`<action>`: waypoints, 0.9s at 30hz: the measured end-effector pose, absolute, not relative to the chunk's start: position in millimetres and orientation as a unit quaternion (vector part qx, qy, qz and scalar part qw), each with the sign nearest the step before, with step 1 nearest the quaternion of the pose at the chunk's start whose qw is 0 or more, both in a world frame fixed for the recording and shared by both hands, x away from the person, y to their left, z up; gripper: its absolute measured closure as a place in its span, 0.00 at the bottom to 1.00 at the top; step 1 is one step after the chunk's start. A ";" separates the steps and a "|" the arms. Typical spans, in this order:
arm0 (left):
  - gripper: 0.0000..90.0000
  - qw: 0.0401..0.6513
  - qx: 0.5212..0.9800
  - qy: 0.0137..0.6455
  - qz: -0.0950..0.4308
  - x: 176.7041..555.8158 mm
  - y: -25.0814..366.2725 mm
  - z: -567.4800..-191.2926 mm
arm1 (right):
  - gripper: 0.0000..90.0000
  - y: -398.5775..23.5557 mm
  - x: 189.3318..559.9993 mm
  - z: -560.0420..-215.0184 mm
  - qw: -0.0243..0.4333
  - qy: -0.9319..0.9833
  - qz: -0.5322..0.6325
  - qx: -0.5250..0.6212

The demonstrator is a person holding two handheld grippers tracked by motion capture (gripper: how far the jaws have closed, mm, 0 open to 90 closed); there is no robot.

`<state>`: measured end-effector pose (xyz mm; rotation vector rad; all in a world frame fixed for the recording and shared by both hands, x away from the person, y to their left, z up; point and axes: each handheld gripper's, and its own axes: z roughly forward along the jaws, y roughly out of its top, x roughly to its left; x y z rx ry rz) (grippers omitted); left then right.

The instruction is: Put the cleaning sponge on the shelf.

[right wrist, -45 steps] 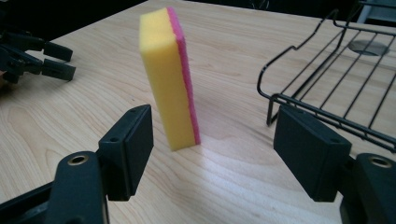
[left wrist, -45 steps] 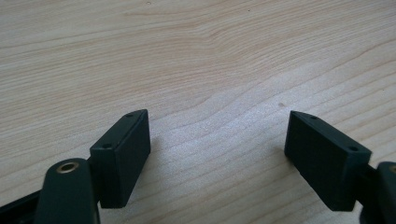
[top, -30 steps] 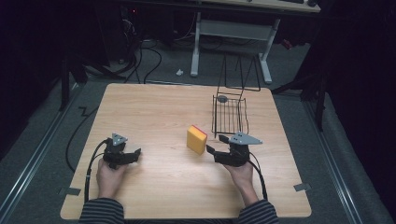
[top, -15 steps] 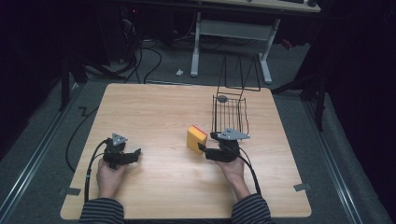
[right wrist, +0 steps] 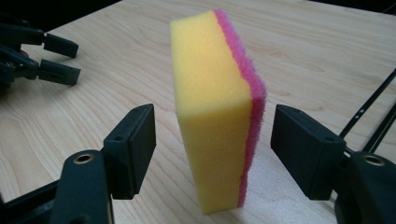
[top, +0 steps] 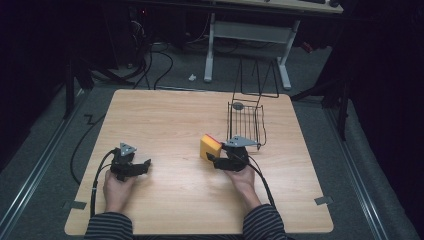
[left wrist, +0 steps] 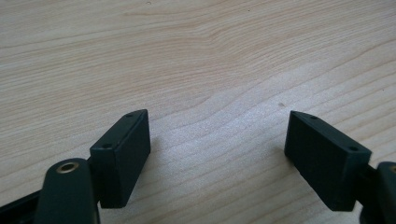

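Bench: your work surface is a light wooden bench [top: 165,120] with visible grain, seen from the high view with dark floor around it.
Left gripper: your left black two-jaw gripper [top: 145,164] rests low over the near-left part of the bench, held in your left hand [top: 117,187]. In the left gripper view [left wrist: 217,154] its jaws stand wide apart, with bare wood between them and nothing held.
Right gripper: your right black two-jaw gripper [top: 210,158] sits right of centre, held in your right hand [top: 245,180]. In the right gripper view [right wrist: 212,154] its jaws are spread wide, one on each side of the sponge, with a gap on both sides. Neither pad touches the sponge.
Sponge: the yellow foam block sponge with a pink scouring layer [right wrist: 212,107] stands on edge on the bench, upright, between the right gripper's jaws. The pink layer faces the right-hand jaw in that view. In the high view the sponge [top: 210,147] lies just left of the wire basket.
Basket: a black wire basket [top: 246,122] stands on the far-right part of the bench, just beyond your right gripper. A small grey round item [top: 238,105] is at its far end; what it is cannot be told.
Separation: your two grippers are well apart on the bench.
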<state>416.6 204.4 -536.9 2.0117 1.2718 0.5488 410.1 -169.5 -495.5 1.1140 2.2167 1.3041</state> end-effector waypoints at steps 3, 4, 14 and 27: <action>0.26 0.343 0.774 0.489 0.211 416.6 204.4 -536.9 | 0.37 -166.8 412.6 -499.1 0.165 0.782 0.453 0.395; 0.26 0.343 0.774 0.489 0.211 416.6 204.4 -536.9 | 0.37 -166.8 412.6 -499.1 0.165 0.782 0.453 0.395; 0.26 0.343 0.774 0.489 0.211 416.6 204.4 -536.9 | 0.47 -161.8 420.0 -510.9 0.164 0.788 0.437 0.401; 0.26 0.343 0.774 0.489 0.211 416.6 204.4 -537.0 | 0.65 -158.9 417.8 -512.1 0.173 0.794 0.431 0.392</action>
